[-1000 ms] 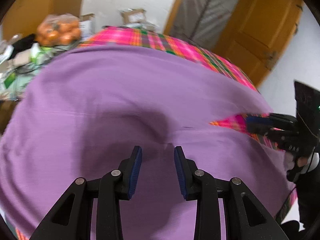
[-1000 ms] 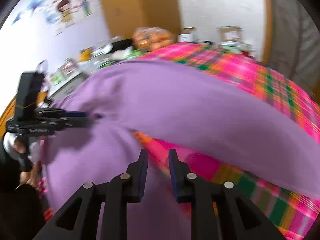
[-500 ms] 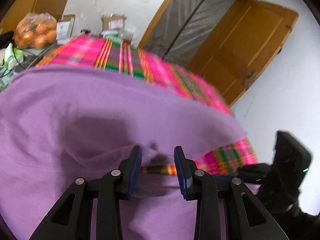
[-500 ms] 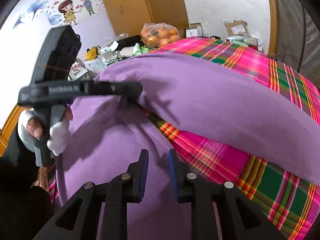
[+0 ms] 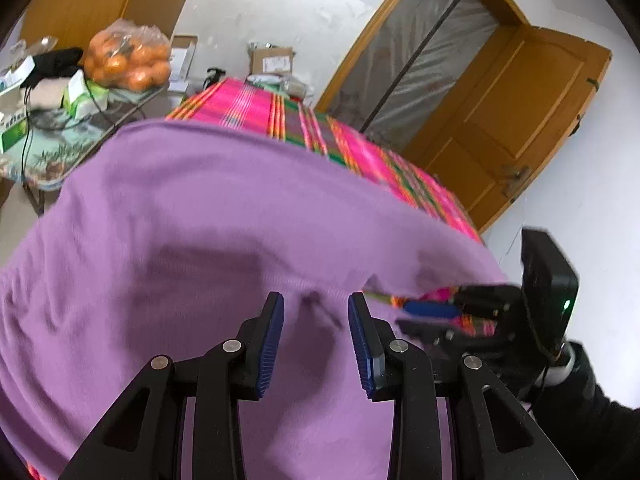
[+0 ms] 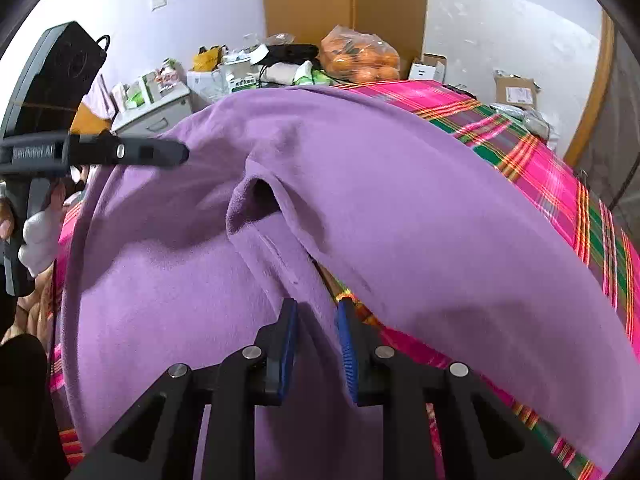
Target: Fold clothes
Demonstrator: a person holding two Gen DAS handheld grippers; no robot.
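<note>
- Purple garment (image 6: 400,216) lies spread over the plaid-covered surface (image 6: 552,168).
- Left gripper (image 5: 316,300) hovers above it, fingers apart, empty.
- Right gripper (image 6: 316,304): fingers closing around a garment edge.

- Garment (image 6: 400,216): plain lilac-purple all over, no print; darker purple in its folds.
- Cloth (image 6: 532,160) under garment: hot-pink plaid, with green bands and thin orange-yellow stripes.
- Left gripper (image 5: 316,336), right gripper (image 6: 316,332): black bodies, silver rivets; fingers (image 5: 274,344) faced with ribbed blue pads.
- Bag of fruit (image 5: 128,58) beyond the garment: clear plastic, orange contents.
- Door (image 5: 516,120) beyond the garment: honey-brown wood.
- Wall (image 6: 208,4) beyond the garment: pale lilac, with coloured cartoon figure stickers.
- Sleeve (image 5: 592,408) beside the right gripper: black.
</note>
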